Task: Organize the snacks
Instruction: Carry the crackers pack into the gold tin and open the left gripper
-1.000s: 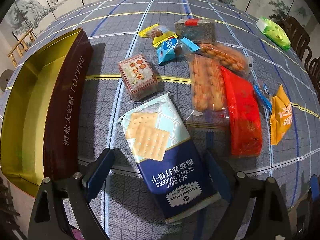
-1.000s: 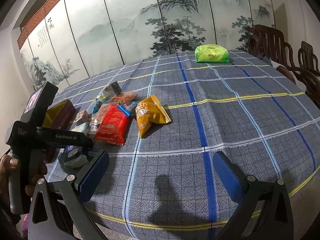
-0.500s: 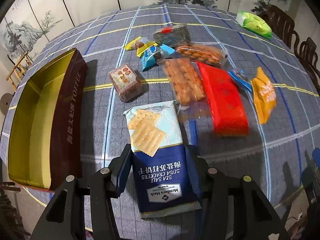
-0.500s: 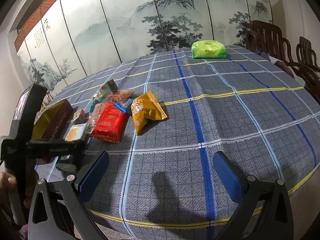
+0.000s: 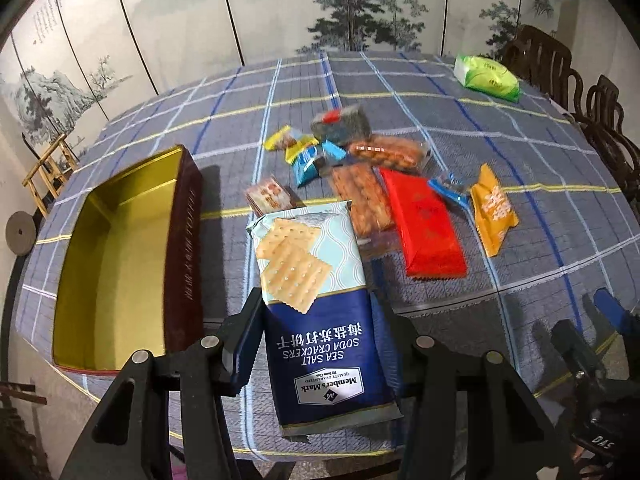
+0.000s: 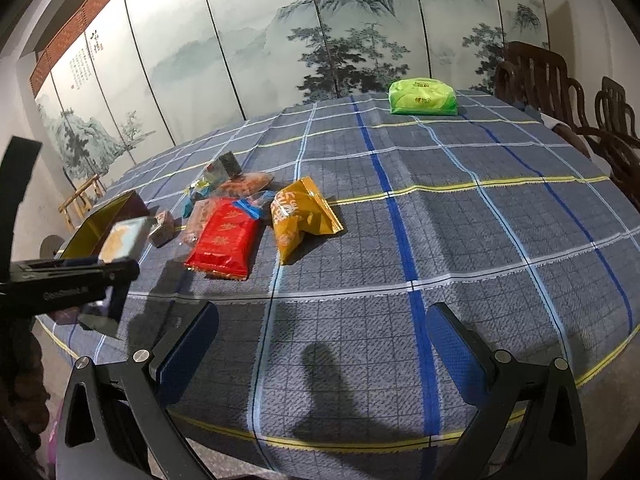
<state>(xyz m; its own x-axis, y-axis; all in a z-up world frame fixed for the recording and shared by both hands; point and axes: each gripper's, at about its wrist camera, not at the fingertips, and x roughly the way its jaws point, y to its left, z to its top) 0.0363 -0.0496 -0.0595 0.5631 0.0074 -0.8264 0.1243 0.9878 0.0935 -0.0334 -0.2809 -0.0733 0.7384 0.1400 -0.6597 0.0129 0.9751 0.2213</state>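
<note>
My left gripper (image 5: 316,328) is shut on a blue and pale sea salt soda cracker pack (image 5: 316,304), pads pressing its two long sides. The pack hangs above the plaid tablecloth, its cracker end pointing away from me. An open gold-lined toffee tin (image 5: 186,260) stands just left of it, with nothing inside. In the right wrist view the same pack (image 6: 120,240) shows at the far left beside the tin (image 6: 116,208). My right gripper (image 6: 320,356) stands open over bare cloth near the table's front edge, nothing between its fingers.
Several snacks lie in a cluster beyond the pack: a red pack (image 5: 424,224), an orange pouch (image 5: 494,208), clear packs of biscuits (image 5: 362,200) and small wrapped sweets. A green pack (image 6: 422,98) sits at the far edge. Dark wooden chairs (image 6: 536,80) stand at the right.
My left gripper closed on the cracker pack and raised it off the cloth, tilting back so more of the room shows. The right gripper has stayed where it was.
</note>
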